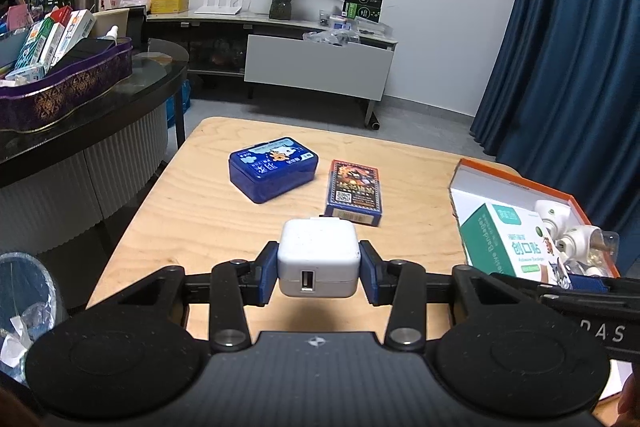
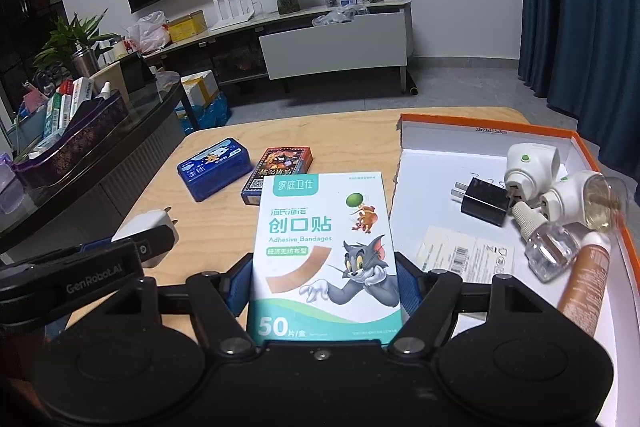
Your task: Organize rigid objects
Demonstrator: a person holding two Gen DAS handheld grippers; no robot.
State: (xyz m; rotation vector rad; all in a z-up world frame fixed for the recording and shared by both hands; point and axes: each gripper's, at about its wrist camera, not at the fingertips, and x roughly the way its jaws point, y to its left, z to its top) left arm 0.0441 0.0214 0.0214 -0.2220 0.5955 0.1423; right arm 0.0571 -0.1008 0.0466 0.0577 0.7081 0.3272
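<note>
My left gripper is shut on a white USB charger and holds it just above the wooden table; the charger also shows in the right wrist view. My right gripper is shut on a box of adhesive bandages, held beside the left edge of the orange-rimmed white box. That box holds a black plug, two white plug-in diffusers, a clear bottle and a tan tube. A blue tin and a card pack lie mid-table.
A dark glass coffee table with a purple basket of boxes stands to the left. A TV cabinet lines the far wall. Blue curtains hang at the right. A bin with a plastic liner is at lower left.
</note>
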